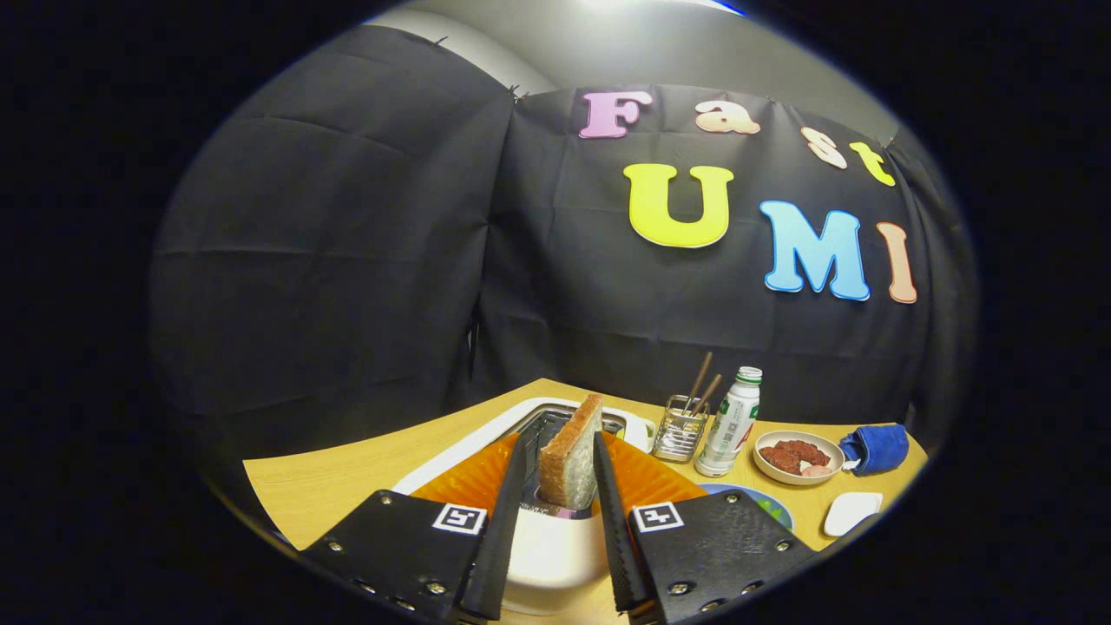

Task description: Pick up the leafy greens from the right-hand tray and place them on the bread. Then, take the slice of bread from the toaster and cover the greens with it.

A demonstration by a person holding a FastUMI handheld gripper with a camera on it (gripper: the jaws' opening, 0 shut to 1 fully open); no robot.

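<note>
While the toaster (555, 555) sits half hidden below, the tongs (562, 438) clamp the bread slice (571, 456) — lower edge unseen.

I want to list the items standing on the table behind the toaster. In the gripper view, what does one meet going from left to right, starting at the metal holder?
Metal holder with sticks → white bottle → bowl of reddish food → blue cloth. The hand-held gripper has its fingers on either side of the bread slice in the toaster.

White toaster (555, 555); tan bread slice (571, 456); blue cloth (878, 445); white-green bottle (731, 423).
</note>
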